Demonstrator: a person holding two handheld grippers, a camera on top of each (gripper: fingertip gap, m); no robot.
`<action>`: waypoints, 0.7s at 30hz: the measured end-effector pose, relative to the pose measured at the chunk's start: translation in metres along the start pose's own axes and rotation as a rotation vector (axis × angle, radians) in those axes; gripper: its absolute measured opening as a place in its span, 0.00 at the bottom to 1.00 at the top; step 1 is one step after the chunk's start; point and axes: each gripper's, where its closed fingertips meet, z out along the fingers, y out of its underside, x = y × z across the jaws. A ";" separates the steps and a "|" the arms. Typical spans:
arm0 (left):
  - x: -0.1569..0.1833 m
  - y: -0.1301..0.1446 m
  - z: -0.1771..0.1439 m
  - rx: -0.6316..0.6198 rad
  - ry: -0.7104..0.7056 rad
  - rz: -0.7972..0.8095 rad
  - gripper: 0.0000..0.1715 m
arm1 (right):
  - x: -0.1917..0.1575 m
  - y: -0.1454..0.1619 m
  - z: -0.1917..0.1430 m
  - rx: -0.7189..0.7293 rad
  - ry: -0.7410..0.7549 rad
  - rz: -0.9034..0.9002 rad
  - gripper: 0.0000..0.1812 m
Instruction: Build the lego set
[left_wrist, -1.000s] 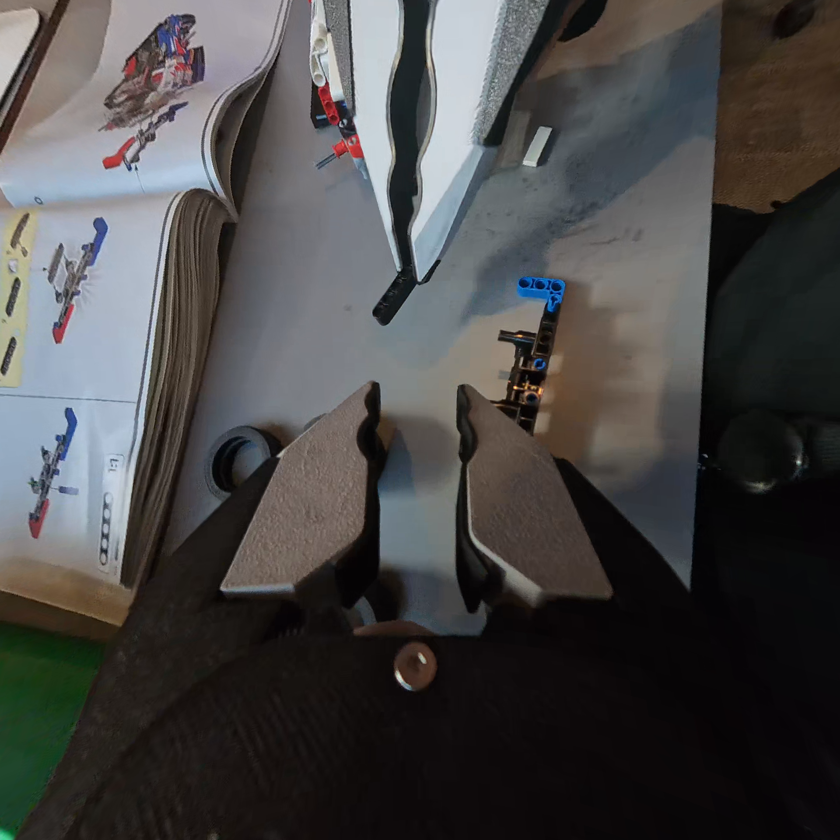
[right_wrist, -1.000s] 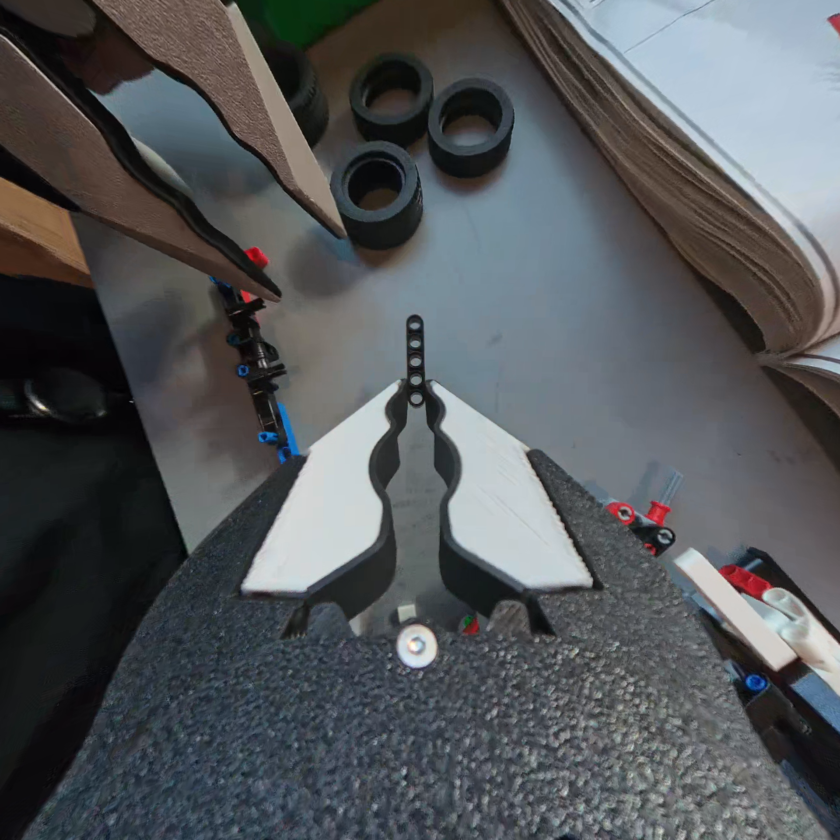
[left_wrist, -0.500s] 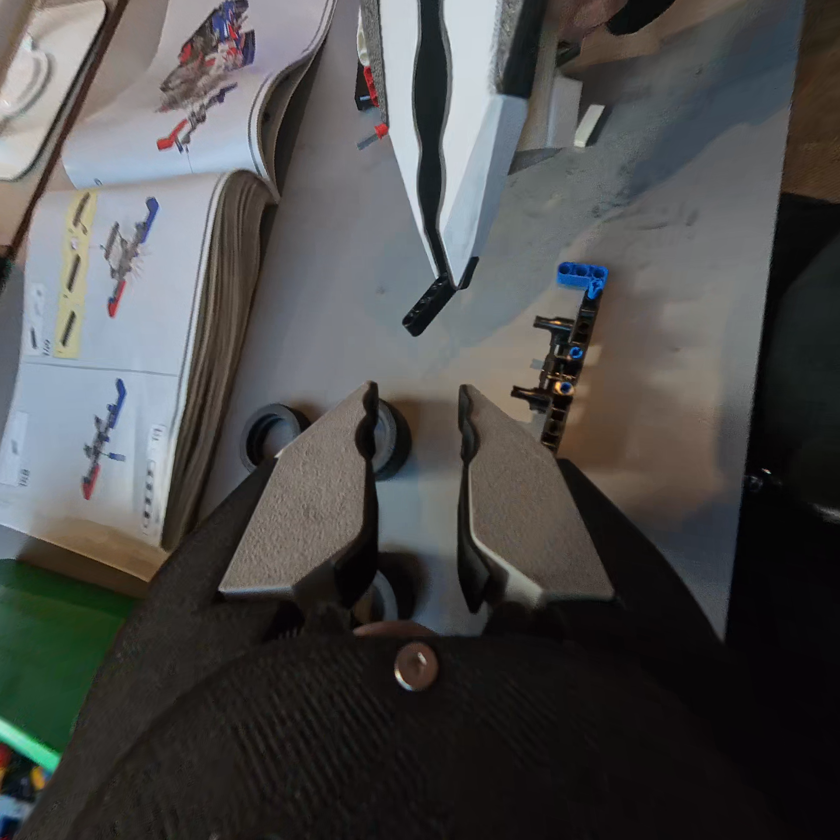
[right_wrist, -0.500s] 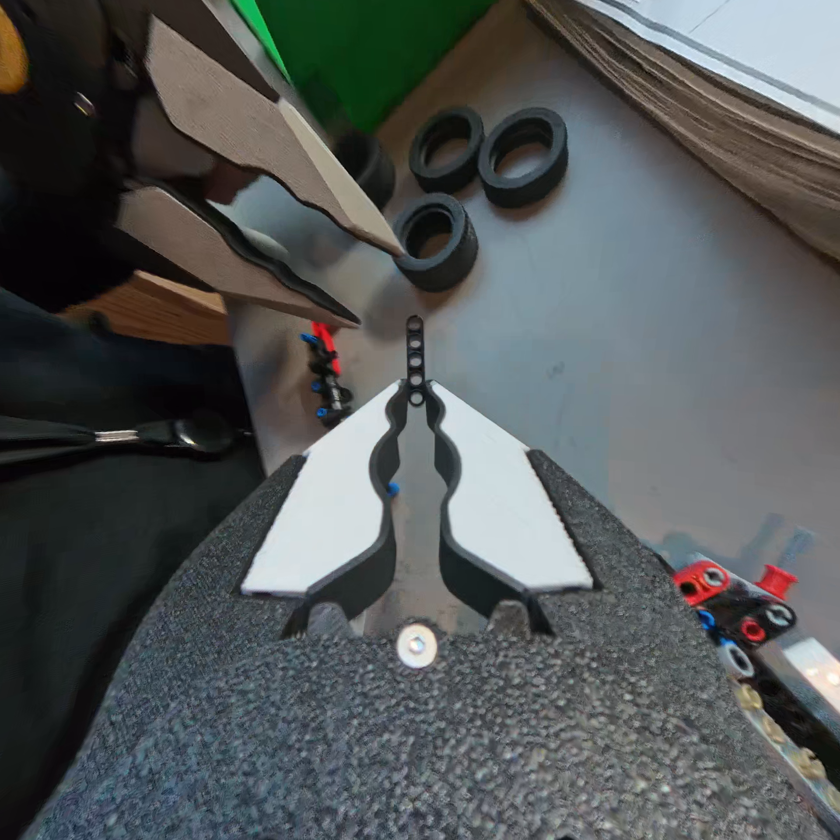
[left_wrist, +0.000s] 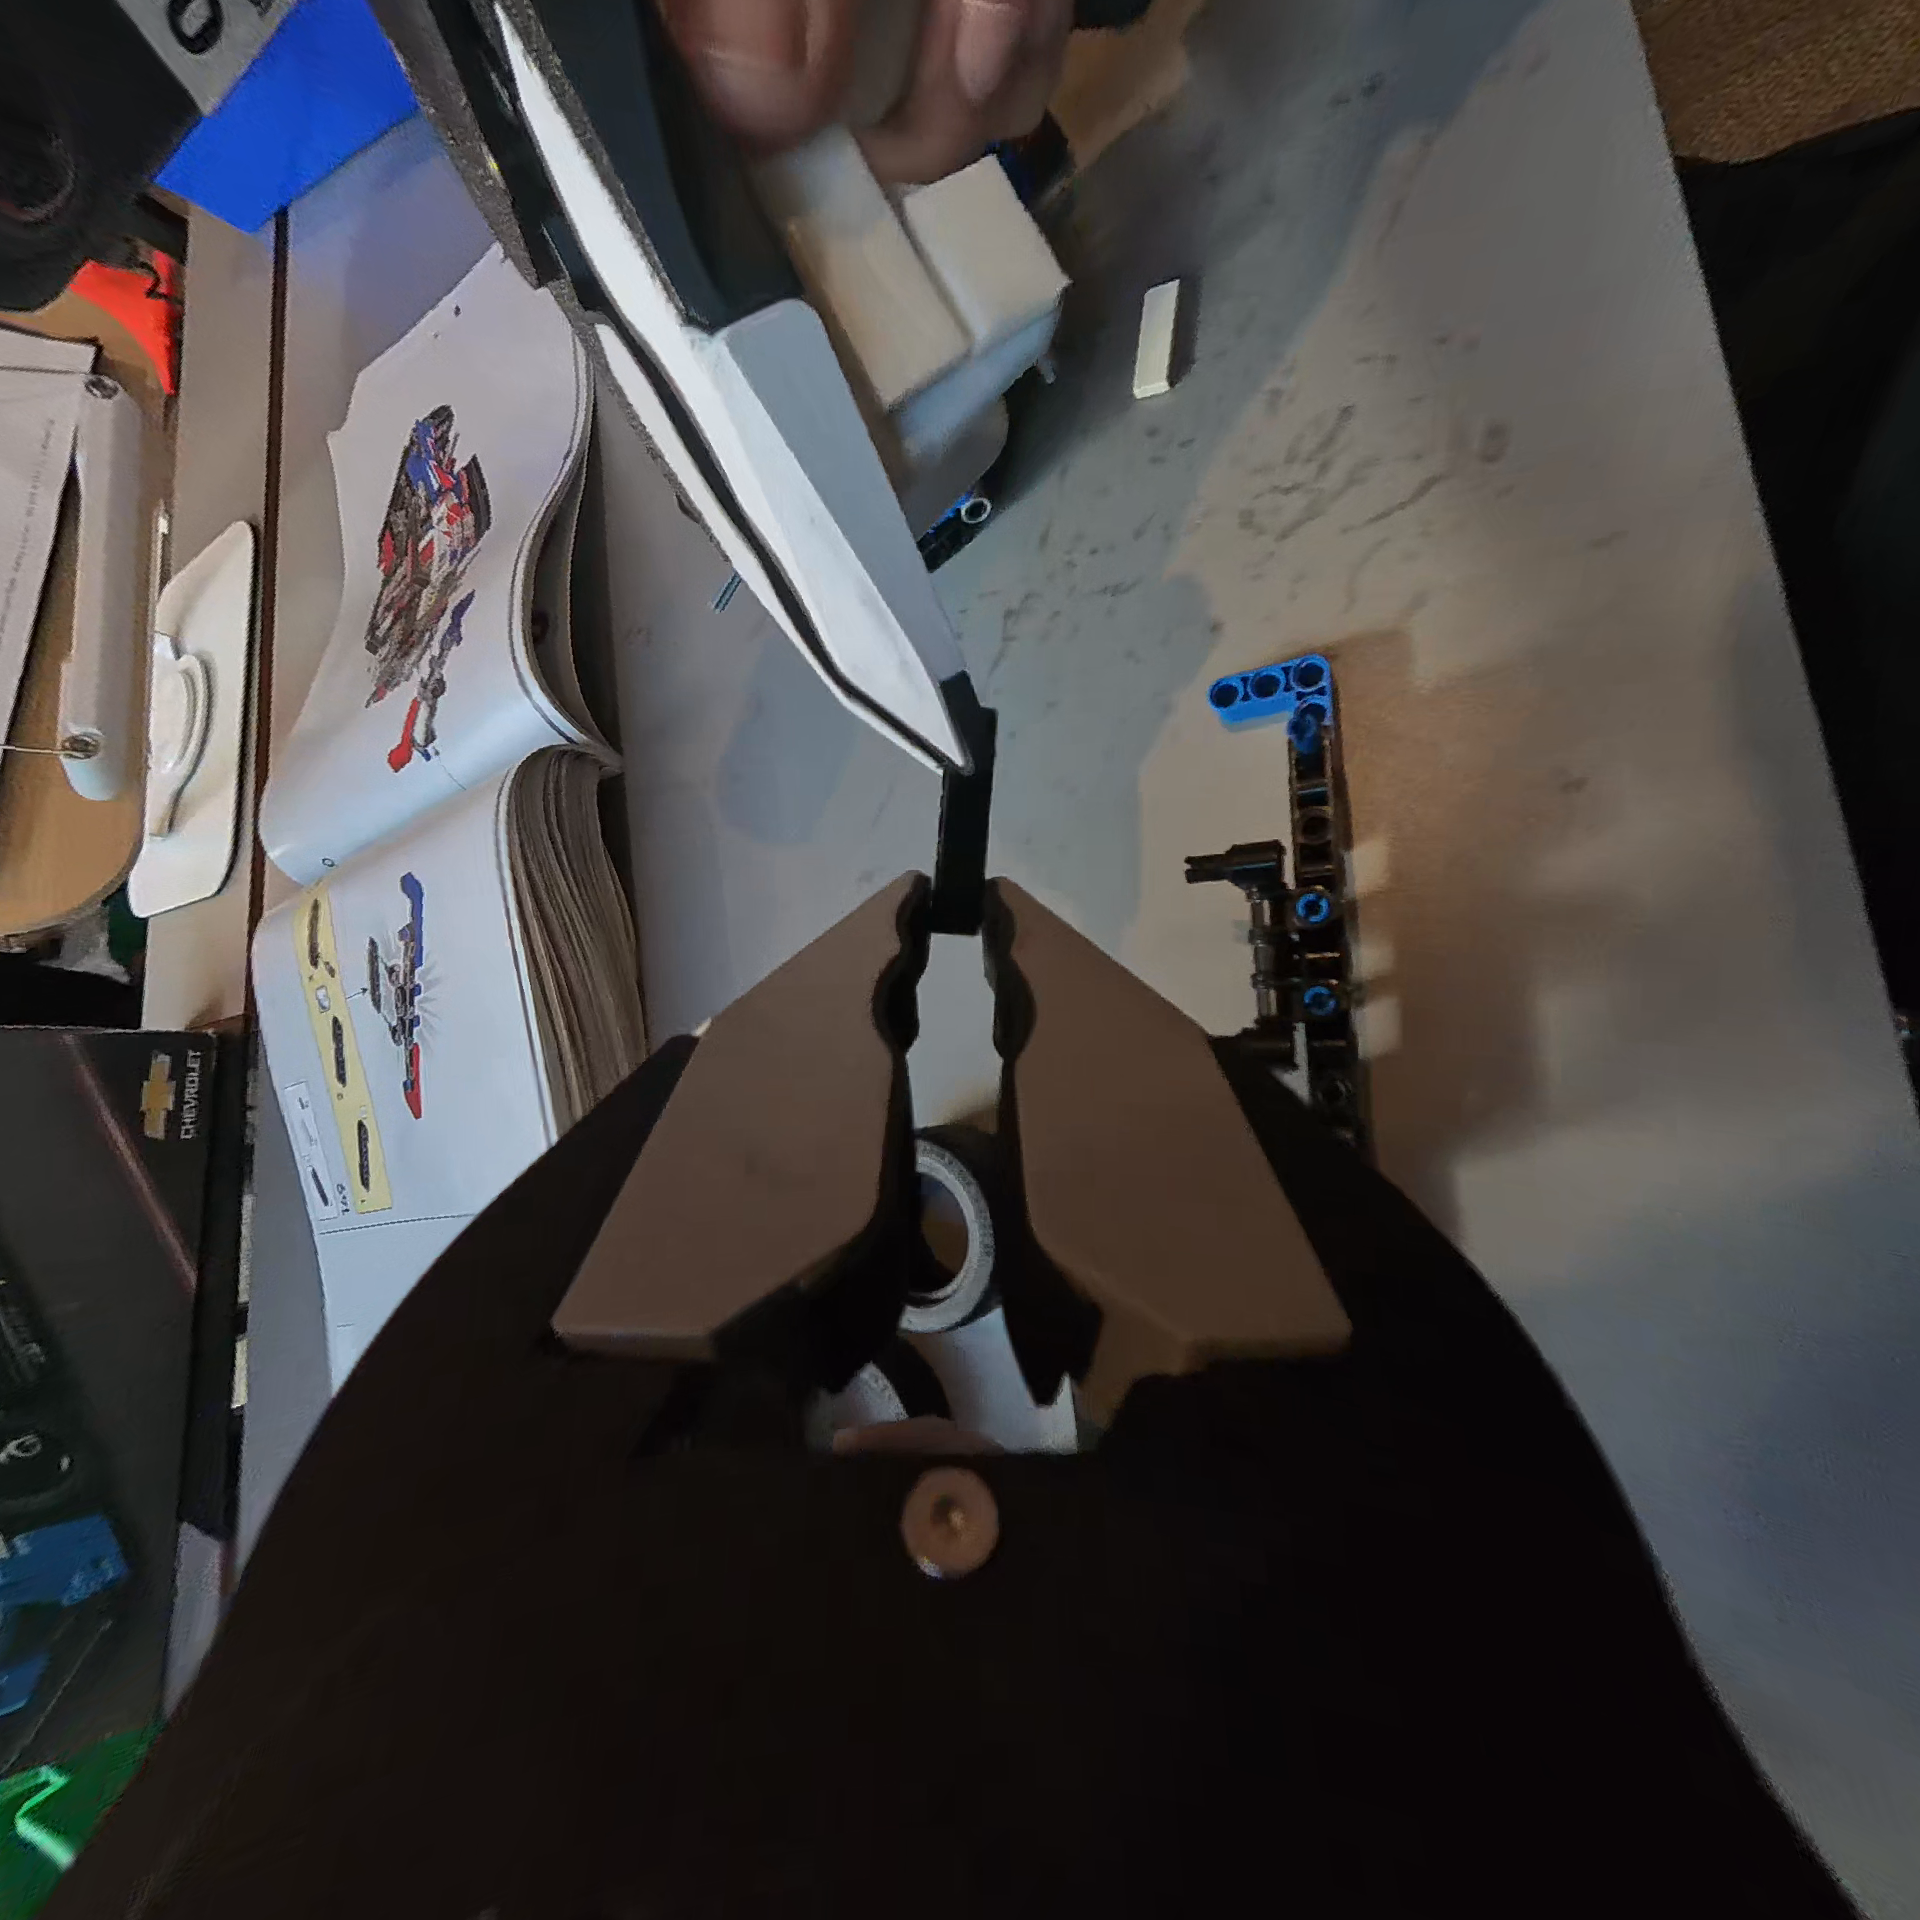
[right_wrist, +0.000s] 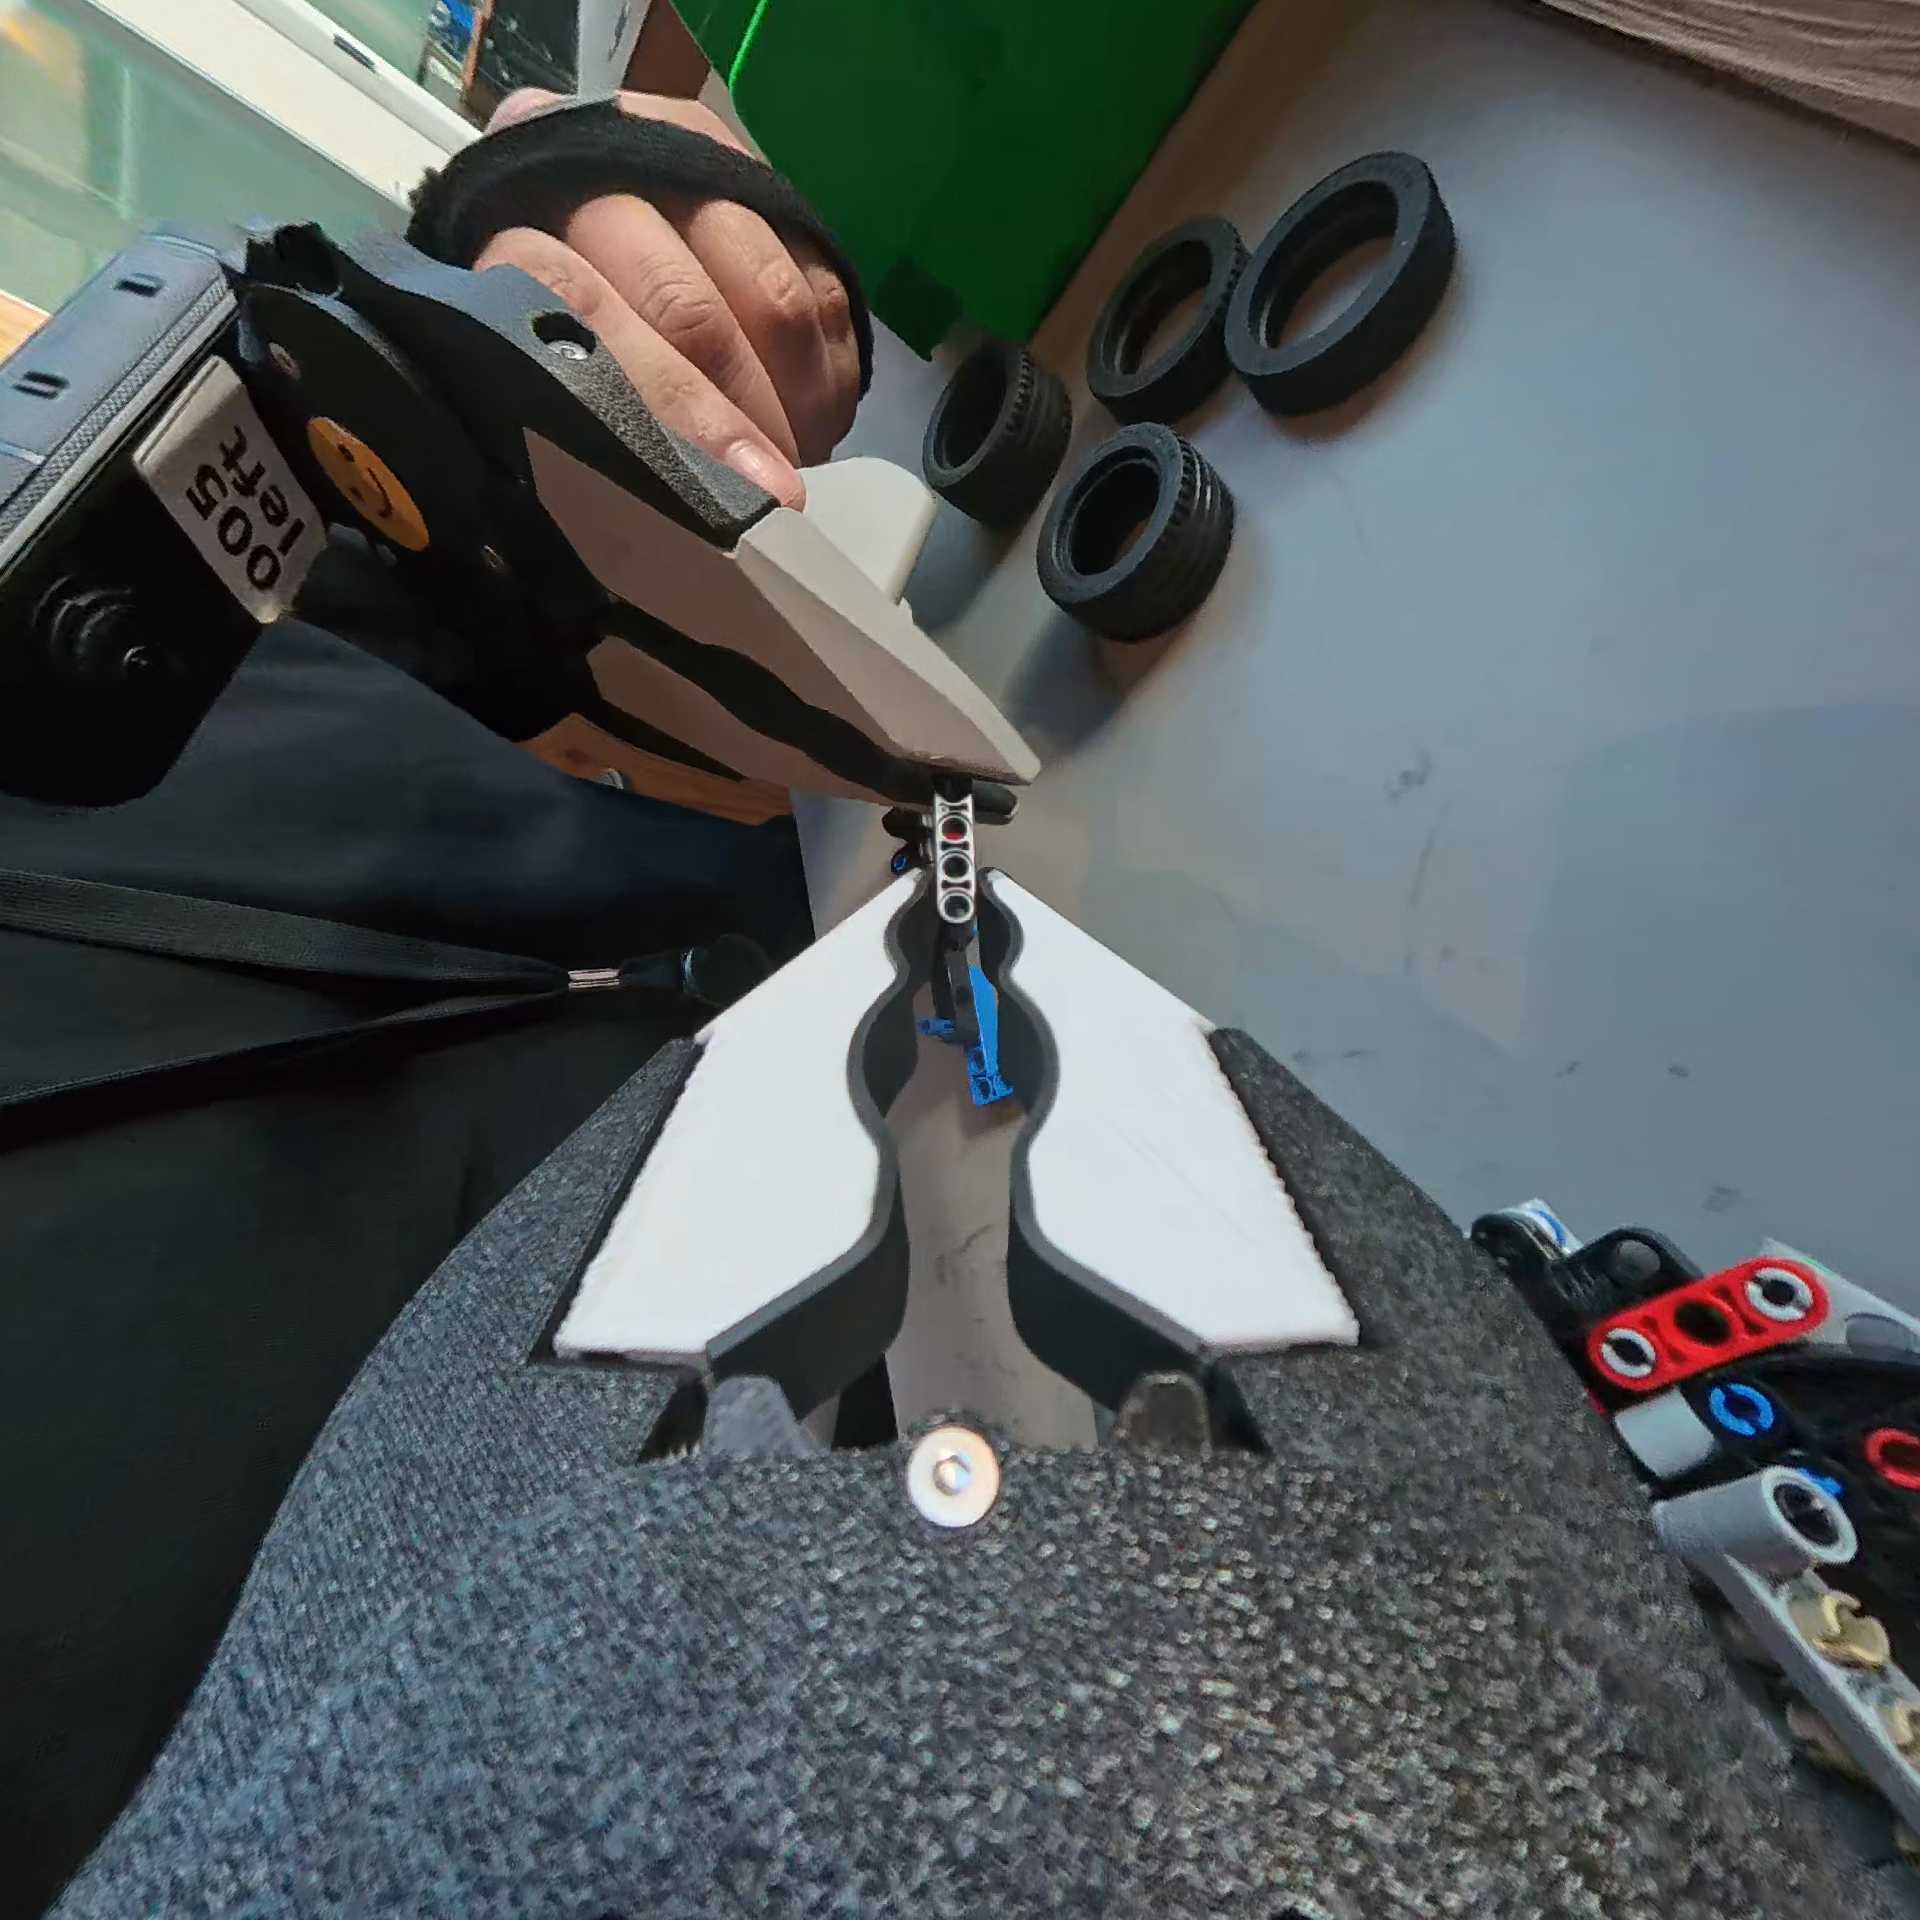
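A short black lego beam (left_wrist: 964, 821) with a row of holes is held above the grey table (left_wrist: 1455, 520) by both grippers, one at each end. My left gripper (left_wrist: 956, 902), with brown fingers, is shut on its near end. My right gripper (right_wrist: 954, 896), with white fingers, is shut on the other end. The beam (right_wrist: 954, 868) stands between the two tips in the right wrist view, where the left gripper (right_wrist: 987, 784) comes in from the left. The right gripper (left_wrist: 951, 743) comes in from above in the left wrist view. A black and blue lego assembly (left_wrist: 1311, 904) lies on the table to the right.
An open instruction book (left_wrist: 436, 644) lies at the left. Several black tyres (right_wrist: 1132, 530) lie on the table beyond the left gripper. A small white piece (left_wrist: 1158, 338) lies farther off. Loose red, grey and black parts (right_wrist: 1714, 1330) sit at the right. A dark box (left_wrist: 94, 1247) stands at the far left. My two grippers' fingertips are within a few centimetres of each other.
My left gripper was open and empty over the table; it has moved up to the beam and shut on its free end. My right gripper has lifted and turned with the beam.
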 end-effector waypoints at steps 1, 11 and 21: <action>0.002 0.000 0.000 0.006 0.014 -0.018 0.04 | 0.000 0.000 -0.001 0.003 0.001 -0.004 0.04; -0.001 0.014 0.009 -0.007 0.096 -0.335 0.03 | 0.023 -0.011 -0.009 -0.004 0.299 -0.197 0.05; 0.002 0.012 0.005 0.027 0.154 -0.465 0.03 | 0.016 -0.011 -0.014 -0.067 0.502 -0.677 0.12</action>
